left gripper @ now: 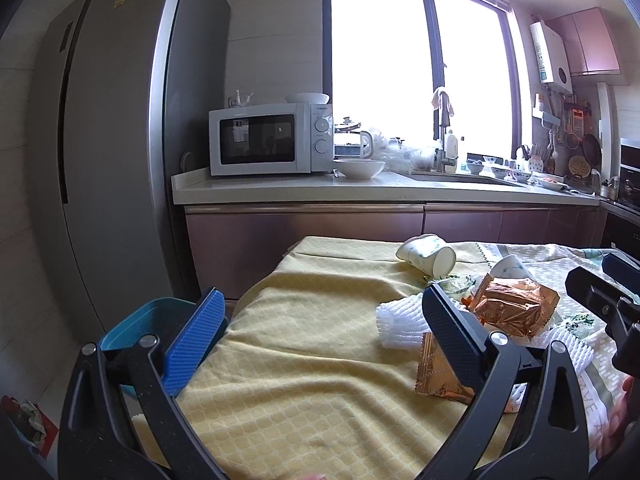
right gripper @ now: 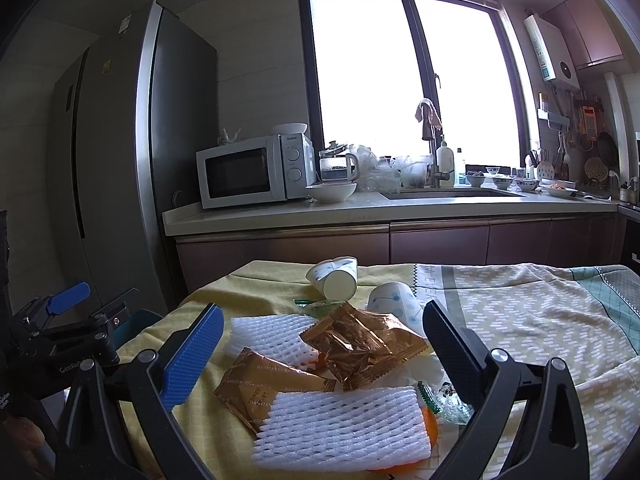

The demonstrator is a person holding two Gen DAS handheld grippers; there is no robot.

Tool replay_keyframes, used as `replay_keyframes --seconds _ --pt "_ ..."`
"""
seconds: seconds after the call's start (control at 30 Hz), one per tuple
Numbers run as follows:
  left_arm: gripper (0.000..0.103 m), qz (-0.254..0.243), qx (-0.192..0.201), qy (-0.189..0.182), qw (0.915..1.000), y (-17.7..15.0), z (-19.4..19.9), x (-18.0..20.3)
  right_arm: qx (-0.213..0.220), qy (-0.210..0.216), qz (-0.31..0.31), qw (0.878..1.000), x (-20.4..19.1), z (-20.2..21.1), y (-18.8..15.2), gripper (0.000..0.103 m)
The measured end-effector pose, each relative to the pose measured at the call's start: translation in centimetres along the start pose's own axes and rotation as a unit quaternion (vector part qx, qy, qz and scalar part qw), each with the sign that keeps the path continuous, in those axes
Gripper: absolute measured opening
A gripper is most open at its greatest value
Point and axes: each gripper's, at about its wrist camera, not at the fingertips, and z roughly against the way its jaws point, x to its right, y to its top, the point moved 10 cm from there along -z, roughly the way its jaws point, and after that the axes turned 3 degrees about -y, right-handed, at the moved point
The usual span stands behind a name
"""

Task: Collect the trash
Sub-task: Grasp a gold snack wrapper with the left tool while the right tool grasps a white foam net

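Right wrist view looks down on the trash, heaped on a yellow cloth [right gripper: 224, 432] that covers the table. Nearest lies a white foam net [right gripper: 340, 424], with something orange poking out under its right end. Touching its left edge is a flat gold wrapper [right gripper: 260, 384], and just behind that a crumpled gold bag [right gripper: 364, 344] rests partly on a second foam net [right gripper: 276, 332]. Behind the bag, two paper cups lie on their sides — one [right gripper: 336, 278] with its base toward the lens, the other, dotted [right gripper: 394, 306], just right of it. A clear wrapper with green print [right gripper: 444, 398] sits right of the near net.

The right gripper [right gripper: 320, 344] hangs over this heap with its jaws spread wide and nothing between them; the blue pad [right gripper: 192, 356] is on the left side, the dark finger [right gripper: 452, 348] on the right.

The left gripper [left gripper: 320, 312] — also spread wide and empty — is over bare cloth left of the heap. Past its blue pad, off the left edge of the table, a teal bin [left gripper: 140, 320] stands lower down. Part of a hand [left gripper: 620, 408] shows at the right edge of the left wrist view.

Beyond the table runs a counter [right gripper: 360, 212] with a white microwave [right gripper: 248, 172], a bowl [right gripper: 332, 191] and a sink [right gripper: 452, 193] under a bright window; a tall fridge [right gripper: 132, 140] stands left of the counter.
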Motion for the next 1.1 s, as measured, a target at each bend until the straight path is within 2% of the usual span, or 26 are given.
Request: replay_keyframes --seconds 0.2,0.4,0.57,0.63,0.77,0.83,0.93,1.03,1.07,1.1 --pt "0.097 -0.012 -0.038 -0.049 0.9980 -1.6 -1.8 2.2 -0.031 -0.003 -0.013 0.999 1.7 -1.1 -1.1 0.096" --pt "0.097 -0.035 -0.104 -0.123 0.9864 -4.2 -5.0 5.7 -0.094 -0.001 -0.038 0.995 4.2 -2.0 -4.1 0.096" --pt "0.088 -0.048 -0.161 -0.164 0.9721 -6.5 -7.8 8.3 -0.139 0.010 -0.050 0.989 4.9 -1.9 -6.7 0.092" --pt "0.077 -0.049 -0.184 -0.174 0.9661 -7.4 -8.7 9.0 -0.154 0.020 -0.053 0.986 4.8 -1.8 -7.5 0.088" --pt "0.057 -0.029 -0.223 -0.211 0.9512 -8.9 -9.6 10.1 -0.172 0.032 -0.054 0.983 4.3 -1.8 -8.5 0.072" --pt "0.041 -0.024 -0.231 -0.224 0.9465 -9.3 -9.9 10.7 -0.175 0.032 -0.054 0.983 4.1 -1.7 -8.7 0.062" --pt "0.025 -0.015 -0.236 -0.233 0.9434 -9.4 -9.9 10.9 -0.171 0.034 -0.053 0.983 4.0 -1.3 -8.4 0.047" --pt "0.016 -0.003 -0.235 -0.240 0.9418 -9.1 -9.6 10.8 -0.169 0.039 -0.045 0.984 3.9 -1.0 -8.2 0.026" --pt "0.015 -0.001 -0.233 -0.240 0.9426 -8.9 -9.2 10.6 -0.168 0.041 -0.042 0.984 3.7 -0.9 -8.1 0.015" --pt "0.014 0.001 -0.229 -0.240 0.9434 -8.7 -9.0 10.4 -0.168 0.043 -0.039 0.984 3.7 -0.8 -8.0 0.014"
